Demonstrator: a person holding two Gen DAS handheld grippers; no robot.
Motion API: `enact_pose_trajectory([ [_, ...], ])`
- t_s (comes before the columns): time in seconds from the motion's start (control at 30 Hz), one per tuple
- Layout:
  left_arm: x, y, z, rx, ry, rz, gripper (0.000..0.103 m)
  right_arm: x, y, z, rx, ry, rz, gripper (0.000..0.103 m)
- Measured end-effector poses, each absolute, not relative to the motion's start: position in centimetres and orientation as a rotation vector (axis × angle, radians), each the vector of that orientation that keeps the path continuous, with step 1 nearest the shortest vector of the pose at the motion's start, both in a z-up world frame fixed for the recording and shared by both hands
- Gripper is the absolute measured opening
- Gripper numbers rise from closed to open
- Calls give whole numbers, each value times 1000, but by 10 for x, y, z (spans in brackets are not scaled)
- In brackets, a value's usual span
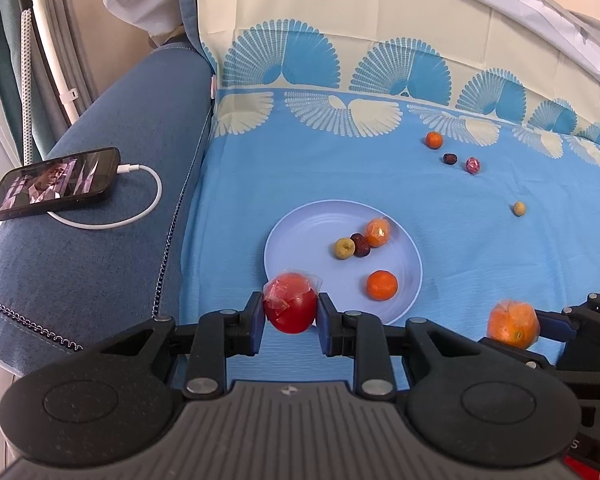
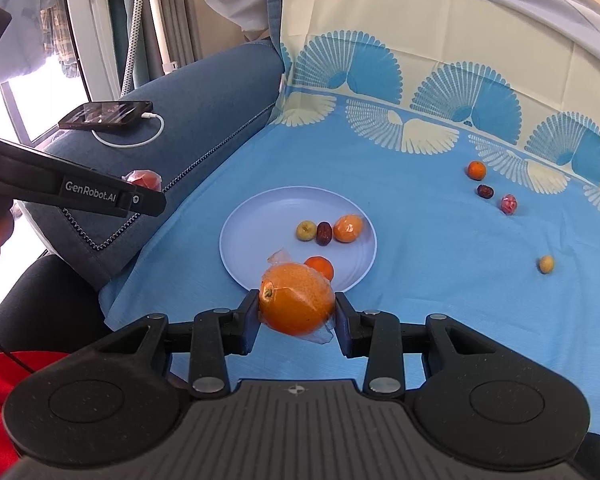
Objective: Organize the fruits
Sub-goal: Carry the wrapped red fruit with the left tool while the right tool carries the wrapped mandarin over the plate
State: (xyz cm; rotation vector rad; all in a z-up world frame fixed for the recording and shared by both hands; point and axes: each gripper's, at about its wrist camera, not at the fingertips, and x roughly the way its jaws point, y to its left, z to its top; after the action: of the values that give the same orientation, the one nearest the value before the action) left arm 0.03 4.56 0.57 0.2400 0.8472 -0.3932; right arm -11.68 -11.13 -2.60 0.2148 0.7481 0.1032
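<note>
Wrapped red fruit [image 1: 290, 307] and wrapped orange [image 2: 297, 303] held, four fruits on plate [image 1: 300, 224]

Between the black left claw's [image 1: 290, 314] blue pads sits a red fruit [image 1: 290, 308]; the right claw [image 2: 296, 312] grips a bright orange [image 2: 296, 304]. Beyond them lie a pale lavender plate [image 1: 300, 224] and a sky-blue cloth [image 1: 480, 248] with cream and blue fan motifs.

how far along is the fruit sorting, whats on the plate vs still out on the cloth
About halfway. Four fruits lie on the plate: a wrapped orange, a dark date, a greenish fruit and a mandarin. In hand: the left gripper holds a wrapped red fruit, the right gripper a wrapped large orange. Left on the cloth: a loose mandarin, loose dark date, pink wrapped fruit and yellowish fruit.
</note>
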Motion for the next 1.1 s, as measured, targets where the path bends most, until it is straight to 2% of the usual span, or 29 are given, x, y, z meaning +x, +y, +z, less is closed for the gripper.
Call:
enact_pose_trajectory([
  [0.63,26,37,-14,236,888,-397,30,-85,-110,-40,226,799,105,40],
  [1.1,70,8,-43,277,934,-415,30,-27,-114,-66,201,824,86,40],
])
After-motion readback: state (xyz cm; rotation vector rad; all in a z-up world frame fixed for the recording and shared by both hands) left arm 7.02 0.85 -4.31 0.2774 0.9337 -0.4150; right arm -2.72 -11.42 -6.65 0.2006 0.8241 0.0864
